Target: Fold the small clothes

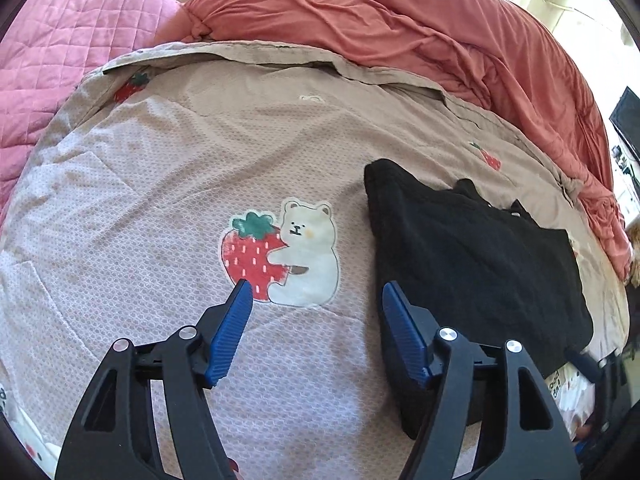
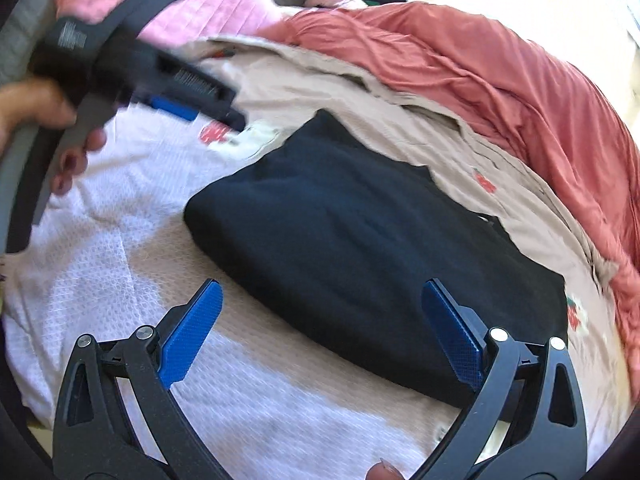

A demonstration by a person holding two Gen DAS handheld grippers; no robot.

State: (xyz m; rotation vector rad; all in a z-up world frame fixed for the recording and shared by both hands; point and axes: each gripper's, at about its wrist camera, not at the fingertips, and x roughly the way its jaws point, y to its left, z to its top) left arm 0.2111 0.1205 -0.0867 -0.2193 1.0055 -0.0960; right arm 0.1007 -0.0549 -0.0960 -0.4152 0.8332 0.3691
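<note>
Left wrist view: the left gripper [image 1: 316, 292] stands with its jaws well apart and nothing between the blue pads [image 1: 234, 332]; it hangs above the bed cover [image 1: 168, 184], over the printed bear and strawberry patch [image 1: 280, 256]. Its right pad lies just beside the near left edge of the black garment [image 1: 472, 268], not pressing on it.

Right wrist view: the right gripper [image 2: 320, 316] is also wide open and holds nothing. Its jaws straddle the near edge of the black garment without closing on it. The left gripper, held by a person's hand [image 2: 48, 120], appears blurred at far left.

Task status, as a judgement: the black garment appears already folded into a compact, roughly rectangular stack, so this item looks finished or close to it. Whether further clothes remain cannot be told.

Garment condition: dark, soft, slightly thick fabric, layered edges visible on the right side, top surface mostly smooth. It lies flat on the bed cover, to the right of the patch and nearer than the rumpled orange blanket [image 1: 400, 20].
</note>
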